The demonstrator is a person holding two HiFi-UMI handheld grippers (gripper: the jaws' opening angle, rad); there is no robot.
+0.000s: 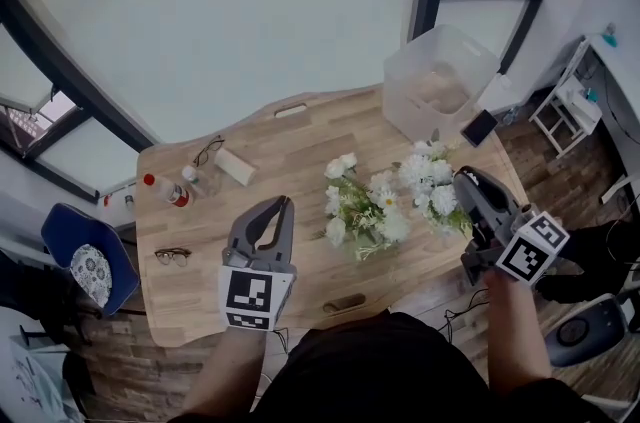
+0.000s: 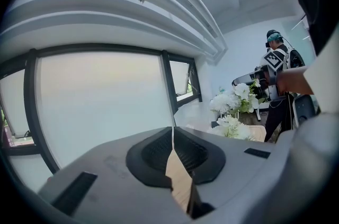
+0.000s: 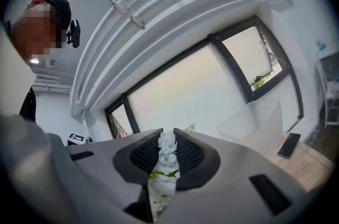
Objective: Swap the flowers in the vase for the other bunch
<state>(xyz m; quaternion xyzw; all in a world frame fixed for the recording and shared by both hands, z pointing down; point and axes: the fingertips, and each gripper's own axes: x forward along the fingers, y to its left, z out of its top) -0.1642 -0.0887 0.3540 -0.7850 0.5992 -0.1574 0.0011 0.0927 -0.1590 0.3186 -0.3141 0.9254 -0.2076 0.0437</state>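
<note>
My right gripper (image 1: 463, 181) is shut on a bunch of white flowers with green leaves (image 1: 428, 179), held level above the right side of the wooden table (image 1: 300, 146). In the right gripper view the white blooms (image 3: 167, 150) fill the gap between the jaws of my right gripper (image 3: 168, 138). A second white bunch (image 1: 362, 209) lies on the table just left of the held one. My left gripper (image 1: 283, 203) hovers over the table left of that bunch, jaws closed tip to tip with nothing between them. The left gripper view shows my left gripper (image 2: 172, 133) and both bunches (image 2: 237, 101) off to its right. No vase shows.
A clear plastic bin (image 1: 440, 79) stands at the table's far right, with a dark phone (image 1: 480, 127) beside it. Small bottles (image 1: 168, 189), a white box (image 1: 235, 167) and two pairs of glasses (image 1: 172, 256) sit on the left side. A blue chair (image 1: 70, 256) stands beyond the left edge.
</note>
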